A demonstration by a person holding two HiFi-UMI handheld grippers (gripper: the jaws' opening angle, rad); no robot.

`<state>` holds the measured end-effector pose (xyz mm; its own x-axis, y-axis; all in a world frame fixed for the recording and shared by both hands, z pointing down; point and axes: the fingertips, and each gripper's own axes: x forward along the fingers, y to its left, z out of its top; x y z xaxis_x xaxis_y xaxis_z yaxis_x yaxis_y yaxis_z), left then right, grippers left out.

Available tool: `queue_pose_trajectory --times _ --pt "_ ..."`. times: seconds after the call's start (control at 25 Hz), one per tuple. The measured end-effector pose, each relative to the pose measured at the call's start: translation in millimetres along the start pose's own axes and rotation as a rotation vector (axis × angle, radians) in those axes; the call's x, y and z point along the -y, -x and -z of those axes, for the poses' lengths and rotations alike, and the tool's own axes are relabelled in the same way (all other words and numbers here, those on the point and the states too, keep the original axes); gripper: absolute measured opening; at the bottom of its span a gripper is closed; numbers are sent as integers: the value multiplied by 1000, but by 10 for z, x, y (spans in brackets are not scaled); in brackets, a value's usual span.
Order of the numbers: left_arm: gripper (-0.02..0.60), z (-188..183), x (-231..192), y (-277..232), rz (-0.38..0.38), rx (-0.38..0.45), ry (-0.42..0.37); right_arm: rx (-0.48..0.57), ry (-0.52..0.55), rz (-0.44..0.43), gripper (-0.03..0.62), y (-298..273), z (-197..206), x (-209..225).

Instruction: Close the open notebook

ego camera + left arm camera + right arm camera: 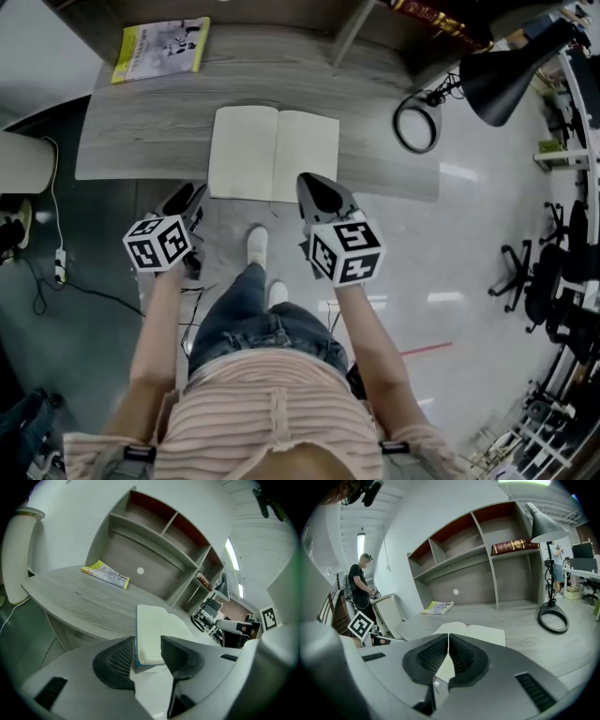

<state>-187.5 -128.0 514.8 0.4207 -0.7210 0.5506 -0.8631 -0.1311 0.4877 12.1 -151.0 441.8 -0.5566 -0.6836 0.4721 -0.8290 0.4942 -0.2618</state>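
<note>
The open notebook (274, 155) lies flat on the grey wooden desk (141, 141), its blank cream pages facing up, close to the near edge. My left gripper (187, 200) hovers just off the desk edge by the notebook's near left corner. Its jaws stand open, and in the left gripper view (146, 654) the notebook's corner (154, 634) shows in the gap, with neither pad pressing on it. My right gripper (309, 180) is shut and holds nothing, its tips over the near edge of the right page. In the right gripper view (448, 639) the notebook (480, 633) lies beyond its tips.
A yellow booklet (161, 49) lies at the desk's far left. A black desk lamp (506, 70) with a ring base (417, 122) stands at the right. Shelves behind hold a red book (513, 545). A person (363, 585) stands off to the left. Office chairs (534, 272) stand on the right.
</note>
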Motion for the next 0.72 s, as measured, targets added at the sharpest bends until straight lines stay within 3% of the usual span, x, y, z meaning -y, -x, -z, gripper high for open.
queue_pose_trajectory --times 0.32,0.72 --pt "158 209 -165 -232 -27 -115 39 -69 -4 -5 18 -255 91 78" --pt "157 333 -222 -417 21 -186 134 -153 26 -31 18 -550 229 51"
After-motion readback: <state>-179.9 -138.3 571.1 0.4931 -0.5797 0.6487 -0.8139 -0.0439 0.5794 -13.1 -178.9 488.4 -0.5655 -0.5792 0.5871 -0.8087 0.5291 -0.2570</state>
